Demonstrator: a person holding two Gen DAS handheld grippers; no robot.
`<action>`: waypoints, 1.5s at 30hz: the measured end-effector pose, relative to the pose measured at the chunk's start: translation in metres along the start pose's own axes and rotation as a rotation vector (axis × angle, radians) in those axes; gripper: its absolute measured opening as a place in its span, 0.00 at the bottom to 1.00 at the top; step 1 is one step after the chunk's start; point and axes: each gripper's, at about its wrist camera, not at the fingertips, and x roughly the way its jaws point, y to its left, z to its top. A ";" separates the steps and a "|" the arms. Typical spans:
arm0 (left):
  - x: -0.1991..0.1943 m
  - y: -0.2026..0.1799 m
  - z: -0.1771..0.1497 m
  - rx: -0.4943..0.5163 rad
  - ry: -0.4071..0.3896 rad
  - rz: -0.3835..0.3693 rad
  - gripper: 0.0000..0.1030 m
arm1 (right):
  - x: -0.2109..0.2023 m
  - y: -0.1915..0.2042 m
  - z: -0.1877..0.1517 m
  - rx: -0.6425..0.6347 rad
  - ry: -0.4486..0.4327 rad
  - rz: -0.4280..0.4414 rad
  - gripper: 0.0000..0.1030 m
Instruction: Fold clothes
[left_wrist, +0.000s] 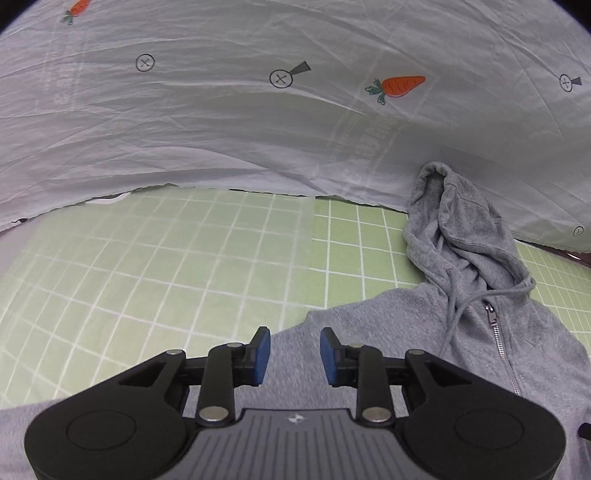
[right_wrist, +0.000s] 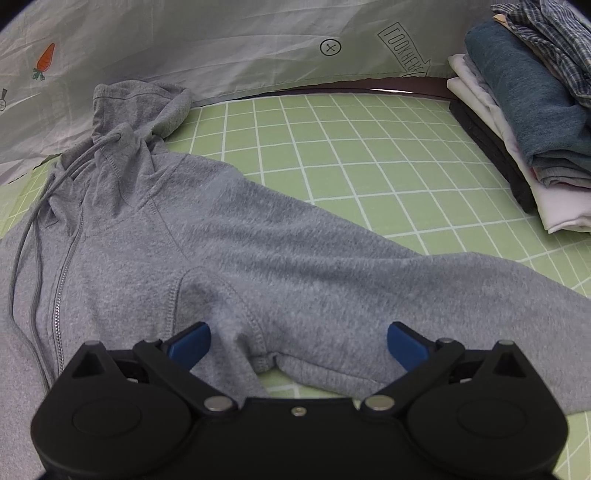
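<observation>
A grey zip-up hoodie (right_wrist: 236, 229) lies flat on the green checked surface (right_wrist: 369, 147), front up, zipper closed. Its hood (left_wrist: 458, 218) rests crumpled against the white sheet at the back. One sleeve (right_wrist: 443, 280) stretches to the right in the right wrist view. My right gripper (right_wrist: 298, 347) hovers wide open just above the armpit seam of that sleeve, nothing between its fingers. My left gripper (left_wrist: 294, 356) is open over the hoodie's other shoulder edge (left_wrist: 332, 314), its blue pads (left_wrist: 263, 356) apart and empty.
A white sheet with carrot prints (left_wrist: 402, 86) hangs along the back edge. A stack of folded clothes (right_wrist: 524, 122) sits at the right of the green surface. Bare green cloth (left_wrist: 166, 266) lies left of the hoodie.
</observation>
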 end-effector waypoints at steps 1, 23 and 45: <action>-0.013 0.000 -0.009 -0.020 0.000 0.001 0.43 | -0.004 -0.002 -0.003 0.003 -0.006 0.008 1.00; -0.119 -0.031 -0.127 -0.193 0.098 0.144 0.62 | 0.011 -0.047 0.027 -0.139 -0.137 0.193 0.67; -0.119 -0.023 -0.137 -0.240 0.148 0.258 0.62 | 0.052 -0.050 0.086 -0.119 -0.179 0.141 0.57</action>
